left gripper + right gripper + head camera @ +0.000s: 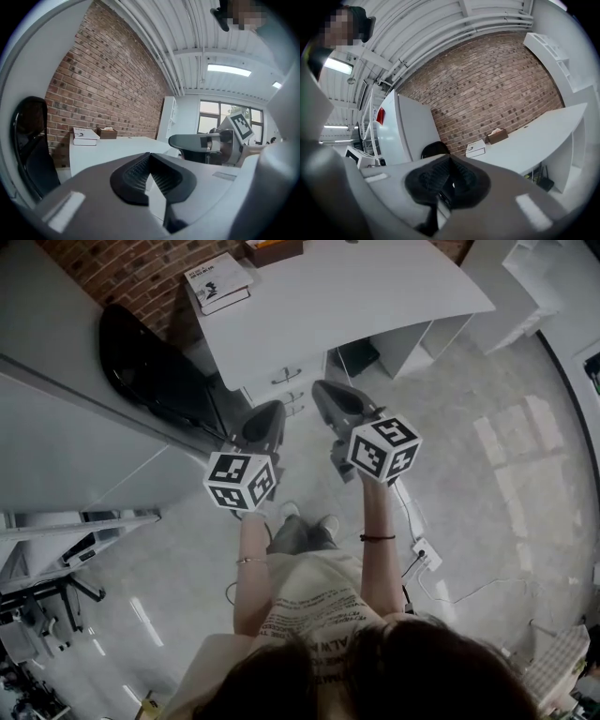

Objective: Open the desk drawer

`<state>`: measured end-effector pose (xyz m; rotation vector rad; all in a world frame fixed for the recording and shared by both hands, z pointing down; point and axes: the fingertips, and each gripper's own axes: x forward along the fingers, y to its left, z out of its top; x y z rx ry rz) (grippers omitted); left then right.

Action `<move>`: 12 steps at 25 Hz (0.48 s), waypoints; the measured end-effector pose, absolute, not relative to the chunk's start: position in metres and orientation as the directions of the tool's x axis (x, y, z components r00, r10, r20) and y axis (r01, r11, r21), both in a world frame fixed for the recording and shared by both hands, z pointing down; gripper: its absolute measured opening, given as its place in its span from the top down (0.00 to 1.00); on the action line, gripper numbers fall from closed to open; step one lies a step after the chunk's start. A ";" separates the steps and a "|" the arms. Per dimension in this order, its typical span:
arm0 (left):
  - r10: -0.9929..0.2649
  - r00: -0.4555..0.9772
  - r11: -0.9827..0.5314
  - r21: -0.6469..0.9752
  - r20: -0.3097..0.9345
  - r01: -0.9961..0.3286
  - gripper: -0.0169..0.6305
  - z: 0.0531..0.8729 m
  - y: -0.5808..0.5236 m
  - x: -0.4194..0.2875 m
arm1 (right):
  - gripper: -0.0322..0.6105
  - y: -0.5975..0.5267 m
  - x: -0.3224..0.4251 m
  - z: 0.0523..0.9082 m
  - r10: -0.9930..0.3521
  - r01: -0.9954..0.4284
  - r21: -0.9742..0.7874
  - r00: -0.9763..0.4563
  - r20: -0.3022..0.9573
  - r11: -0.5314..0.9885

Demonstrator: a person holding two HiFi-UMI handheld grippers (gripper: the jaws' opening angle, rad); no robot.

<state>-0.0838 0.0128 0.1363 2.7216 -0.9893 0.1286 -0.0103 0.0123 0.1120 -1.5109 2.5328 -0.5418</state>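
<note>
2 closed grippers wait in front of a shut desk drawer.

Nearest, the person holds 1 gripper in each hand. The left gripper (266,418) has its jaws pressed together with nothing in them. The right gripper (328,395) is the same. Both are up in the air and touch nothing. Just past their tips, at 12 o'clock, the drawer stack (298,390) sits under the white desk (356,296). The top drawer looks shut, and its handle (286,375) is free. A black chair (150,367) stands at 10 o'clock. Farther back, a book (217,282) and a tissue box (275,249) lie on the desk. I think nothing is done yet: reaching, pinching the handle and pulling are all left.
</note>
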 end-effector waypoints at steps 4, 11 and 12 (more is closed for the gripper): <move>-0.639 0.748 -0.720 0.202 0.179 -0.664 0.98 0.142 0.007 -0.088 | 0.95 0.006 -0.013 0.121 -0.873 -0.819 -0.387 -0.483 0.066 0.424; -0.637 0.739 -0.703 0.229 0.218 -0.673 0.98 0.164 -0.005 -0.079 | 0.95 -0.006 -0.005 0.143 -0.875 -0.819 -0.416 -0.474 0.099 0.396; -0.636 0.739 -0.701 0.235 0.222 -0.674 0.98 0.167 -0.008 -0.078 | 0.95 -0.010 -0.004 0.146 -0.875 -0.817 -0.421 -0.474 0.102 0.393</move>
